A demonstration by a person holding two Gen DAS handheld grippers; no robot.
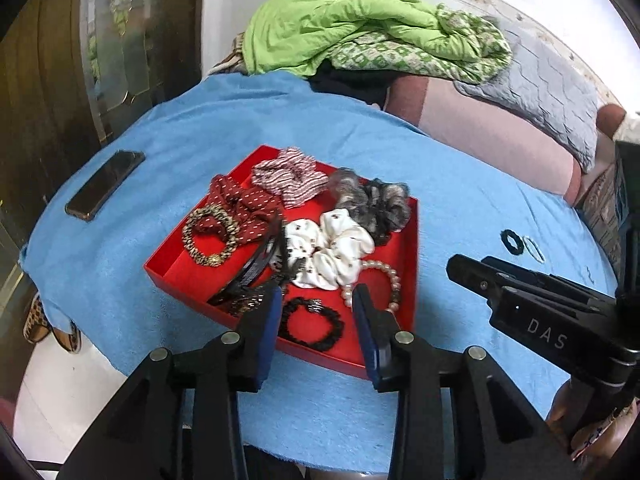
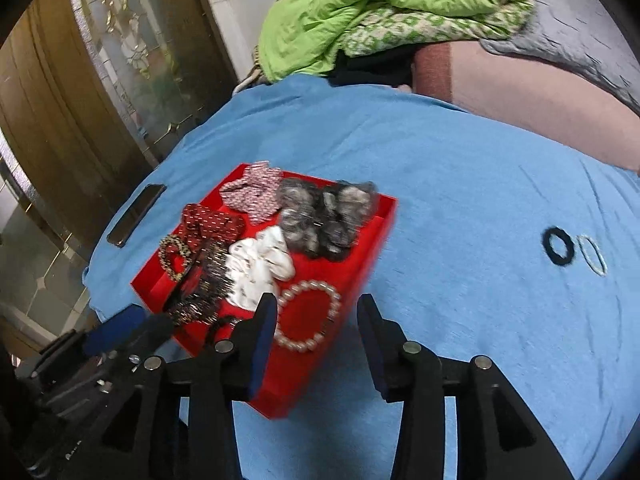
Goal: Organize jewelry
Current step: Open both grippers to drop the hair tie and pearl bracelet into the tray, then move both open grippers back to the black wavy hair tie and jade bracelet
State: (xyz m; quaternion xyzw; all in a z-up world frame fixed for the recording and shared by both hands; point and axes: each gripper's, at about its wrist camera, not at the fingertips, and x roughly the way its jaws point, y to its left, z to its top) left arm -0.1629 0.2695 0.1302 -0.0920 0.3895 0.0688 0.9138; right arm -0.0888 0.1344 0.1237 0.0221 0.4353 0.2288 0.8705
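Note:
A red tray (image 1: 182,270) (image 2: 280,396) sits on the blue cloth and holds several scrunchies, a pearl bracelet (image 1: 384,276) (image 2: 308,316), a black beaded bracelet (image 1: 311,322), a leopard hair tie (image 1: 210,236) and dark hair clips (image 1: 252,272). A black hair tie (image 1: 512,242) (image 2: 559,246) and a thin white hair tie (image 1: 534,249) (image 2: 593,257) lie on the cloth to the right of the tray. My left gripper (image 1: 316,300) is open and empty over the tray's near edge, above the black bracelet. My right gripper (image 2: 316,312) is open and empty over the tray's right near corner.
A dark phone (image 1: 105,185) (image 2: 138,214) lies on the cloth left of the tray. Green bedding (image 1: 360,28) and a grey quilt (image 1: 552,80) are piled behind. A wooden and glass door (image 2: 80,80) stands at the left.

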